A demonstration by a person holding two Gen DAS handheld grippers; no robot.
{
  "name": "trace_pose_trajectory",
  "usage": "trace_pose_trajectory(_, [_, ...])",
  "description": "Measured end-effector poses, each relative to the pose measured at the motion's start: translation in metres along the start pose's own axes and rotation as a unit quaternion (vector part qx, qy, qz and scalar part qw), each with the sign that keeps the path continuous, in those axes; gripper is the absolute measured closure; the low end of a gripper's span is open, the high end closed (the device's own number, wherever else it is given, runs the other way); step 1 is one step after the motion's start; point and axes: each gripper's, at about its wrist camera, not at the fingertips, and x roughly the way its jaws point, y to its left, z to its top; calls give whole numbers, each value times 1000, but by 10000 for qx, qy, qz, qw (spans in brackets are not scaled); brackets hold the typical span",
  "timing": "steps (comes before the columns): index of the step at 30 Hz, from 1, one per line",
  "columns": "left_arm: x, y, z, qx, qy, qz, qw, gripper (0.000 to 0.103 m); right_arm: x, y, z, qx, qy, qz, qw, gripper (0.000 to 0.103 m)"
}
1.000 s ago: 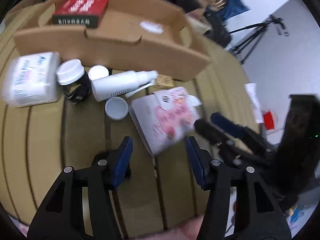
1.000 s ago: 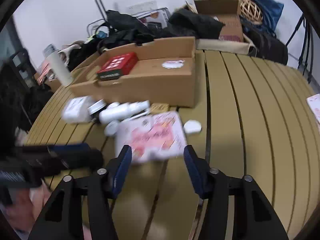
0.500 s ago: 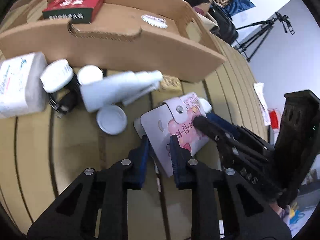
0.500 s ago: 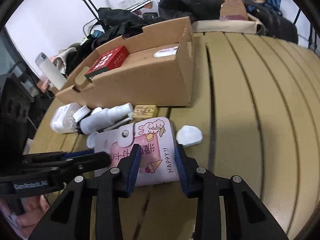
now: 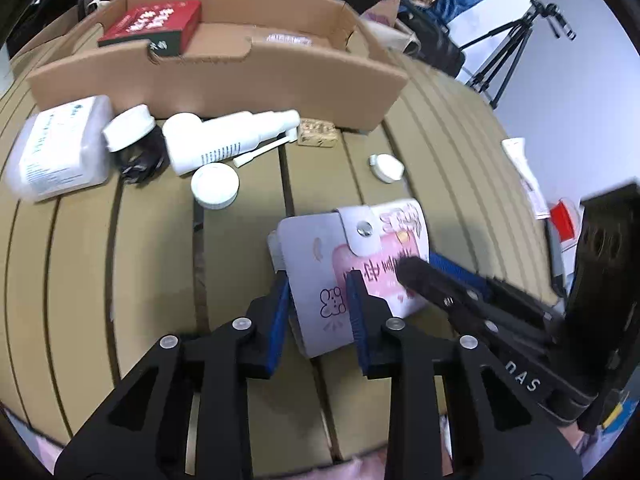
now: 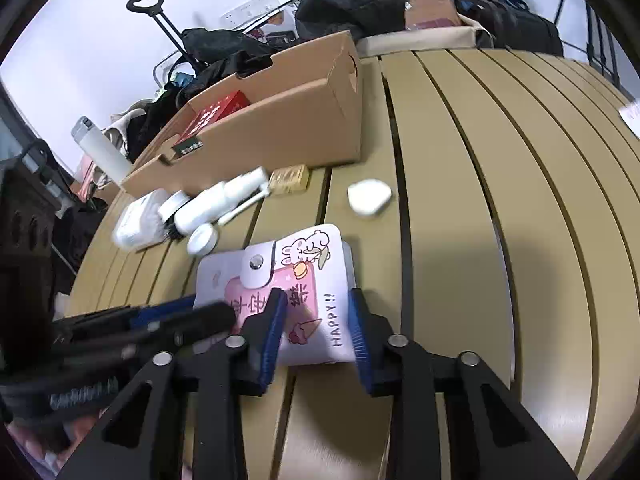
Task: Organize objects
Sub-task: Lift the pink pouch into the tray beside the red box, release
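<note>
A white and pink card wallet (image 5: 360,256) with a snap flap and rabbit drawings is held just above the slatted table; it also shows in the right wrist view (image 6: 296,280). My left gripper (image 5: 318,292) is shut on its near left edge. My right gripper (image 6: 316,312) is shut on its other end, by the word HAPPY. Each gripper shows in the other's view, the right one (image 5: 460,292) and the left one (image 6: 160,328). An open cardboard box (image 5: 224,68) at the back holds a red box (image 5: 156,24).
In front of the box lie a white packet (image 5: 60,148), a dark jar with a white lid (image 5: 132,136), a white spray bottle (image 5: 228,138), a white cap (image 5: 215,185), a small gold block (image 5: 318,138) and a white oval case (image 5: 386,167). Bags and a tripod (image 5: 516,36) stand behind.
Both grippers came in from open and closed on the wallet. It has come away from the clutter toward me, and both views now tilt.
</note>
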Motion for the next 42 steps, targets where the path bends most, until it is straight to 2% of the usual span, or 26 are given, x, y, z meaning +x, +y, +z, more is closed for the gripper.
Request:
trace_pose_trajectory(3, [-34,-14,-8,105,-174,-237,9995,80,-32,7,-13,101,-211,53,9997,73])
trace_pose_trajectory(6, [-77,-26,-19,269,-518,-347,9977,80,-77,34,-24,-132,-546,37,9984,74])
trace_pose_trajectory(10, [-117,-29,-26,252,-910,-538,9941,80,-116,62,-29,-227,-930,-1,9954,74])
trace_pose_trajectory(13, [-128,-20,-20,166,-1014,-629,9927,80,-119,76,-21,-340,-1055,19,9938,74])
trace_pose_trajectory(16, [-134,-8,11,28,-1081,-658,9919,80,-114,91,0,-463,-1078,75,9931,74])
trace_pose_trajectory(23, [-149,27,118,27,-1214,-440,9916,80,-75,126,106,-639,-975,265,9928,74])
trace_pose_trajectory(28, [-102,82,179,-213,-609,-233,9976,80,-7,134,165,-408,-631,439,9962,74])
trace_pose_trajectory(30, [-75,109,189,-456,-374,-20,9983,80,34,140,172,-383,-330,522,9974,74])
trace_pose_trajectory(32, [-52,128,192,-611,-188,181,9978,80,71,148,173,-438,-79,426,9981,74])
trace_pose_trajectory(35, [-28,148,190,-548,-44,532,9971,80,118,150,169,-396,253,356,9983,74])
trace_pose_trajectory(39, [-13,162,187,-599,106,664,9959,77,149,145,163,-187,524,458,9974,74])
trace_pose_trajectory(41, [-17,163,183,-656,27,614,9960,64,151,150,164,-262,519,355,9977,74])
trace_pose_trajectory(42, [-22,161,182,-630,-50,701,9955,60,150,153,164,-323,495,374,9975,73])
